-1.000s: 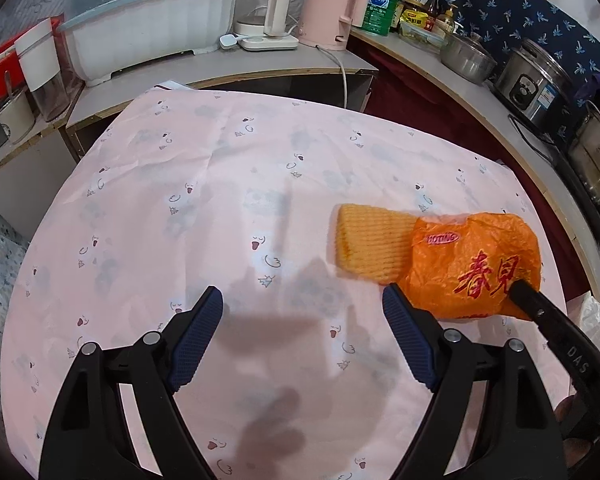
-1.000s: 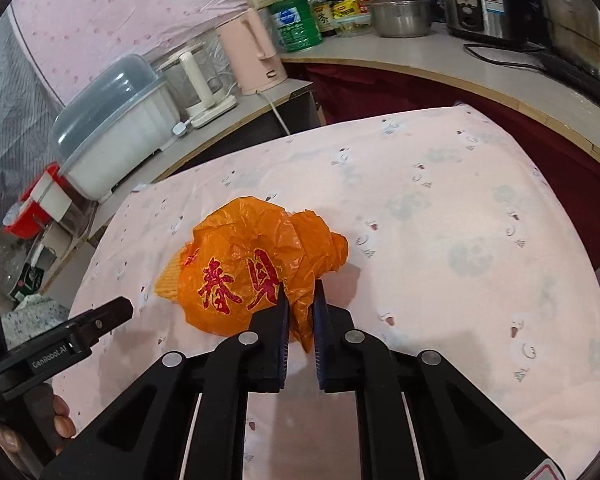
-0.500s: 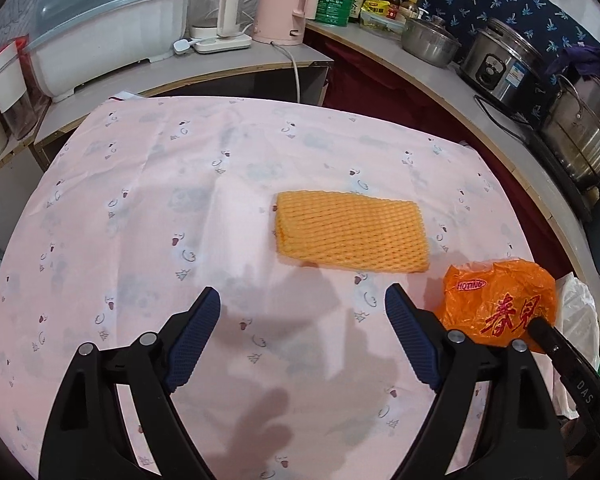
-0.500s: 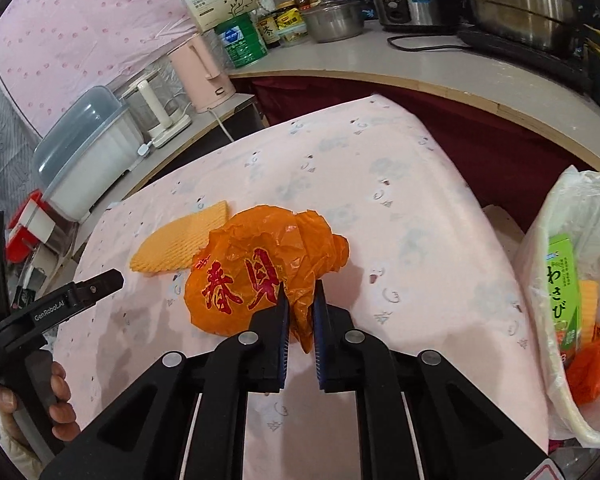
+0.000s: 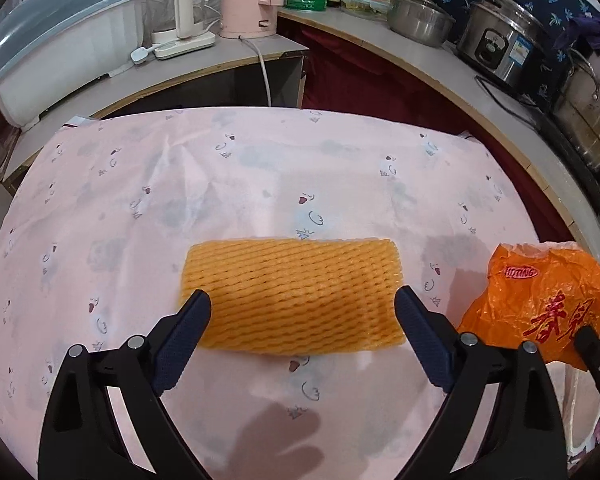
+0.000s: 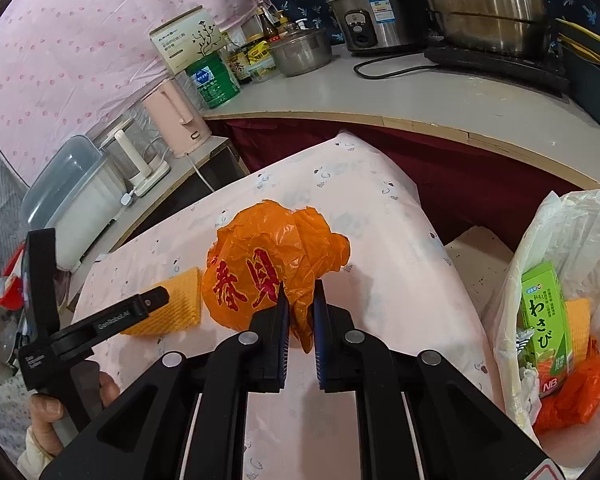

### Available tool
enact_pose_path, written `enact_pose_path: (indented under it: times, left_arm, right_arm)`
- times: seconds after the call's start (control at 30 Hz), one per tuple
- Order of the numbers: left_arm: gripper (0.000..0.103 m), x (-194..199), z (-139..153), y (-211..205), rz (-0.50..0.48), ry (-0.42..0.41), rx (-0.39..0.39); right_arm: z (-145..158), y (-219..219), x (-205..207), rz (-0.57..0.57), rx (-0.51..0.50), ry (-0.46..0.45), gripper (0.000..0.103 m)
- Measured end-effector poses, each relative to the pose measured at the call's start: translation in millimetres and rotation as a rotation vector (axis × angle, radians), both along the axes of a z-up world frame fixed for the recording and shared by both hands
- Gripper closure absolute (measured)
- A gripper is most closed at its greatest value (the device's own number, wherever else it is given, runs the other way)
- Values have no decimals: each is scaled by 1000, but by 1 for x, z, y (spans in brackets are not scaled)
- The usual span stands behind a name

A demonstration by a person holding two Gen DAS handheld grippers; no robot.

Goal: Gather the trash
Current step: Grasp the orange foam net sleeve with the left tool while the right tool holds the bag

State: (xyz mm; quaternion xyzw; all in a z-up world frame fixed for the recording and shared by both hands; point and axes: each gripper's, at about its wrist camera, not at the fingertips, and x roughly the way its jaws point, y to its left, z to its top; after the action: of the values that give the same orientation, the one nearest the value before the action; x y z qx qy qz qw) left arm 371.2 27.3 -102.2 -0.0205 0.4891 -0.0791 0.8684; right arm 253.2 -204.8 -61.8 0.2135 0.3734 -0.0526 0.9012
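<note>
Here we hold two tools over a worktop [image 5: 100, 208] under a pink printed cloth. Our right tool [image 6: 301, 312] is clamped on a lower fold of the orange bag [image 6: 276, 264], a crumpled plastic one with red characters, which hangs over the cloth near its right edge. In the left wrist view the same bag [image 5: 540, 296] shows at the far right, with the right tool's tip across its lower corner.

Our left tool [image 5: 302, 312] is spread wide, its dark blue pads [image 5: 180, 340] on either side of the near edge of the foam net [image 5: 292, 292]; whether they touch it we cannot tell. The net is a flat, ribbed, yellow-orange rectangle lying on the cloth at the middle, long side across our view. In the right wrist view only its end [image 6: 172, 308] peeks out behind the left tool, just beside the bag.

Past the cloth's right edge stands a white bin bag [image 6: 556, 248], mouth open, holding a green carton [image 6: 544, 328] and orange scraps. The cloth beyond the net is bare up to its far edge, with a dark gap before the back counter [image 5: 204, 64].

We count one orange bag, one net on the cloth, one bin bag
</note>
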Motion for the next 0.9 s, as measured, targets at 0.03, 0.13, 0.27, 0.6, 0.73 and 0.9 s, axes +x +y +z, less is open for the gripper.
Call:
enact_pose_path:
  times: [0.03,0.13,0.27,0.6,0.73,0.9]
  left_arm:
    - [15,4,-6,-4,-3,12,15]
    - [16,5,-12,-12,-13,-4,70]
    - [29,-2,-11,-16,-28,-25,86]
    - [92,-26,-5,-16,-66,-14,52]
    - [95,-41,0,-15,-79,2,19]
    - [96,-66,16,-16,-100,-1,-12]
  right_arm:
    - [-1,-1,2,-1,3,-1,93]
    - [-4,-3,7,-2,8,1,93]
    - [-9,-3,7,-6,15,8,93]
    - [-8,-1,-3,-5,35,6,93]
    - [-2,0,-14,-3,34,-5,93]
    - [11,-4,-28,-7,32,-28,93]
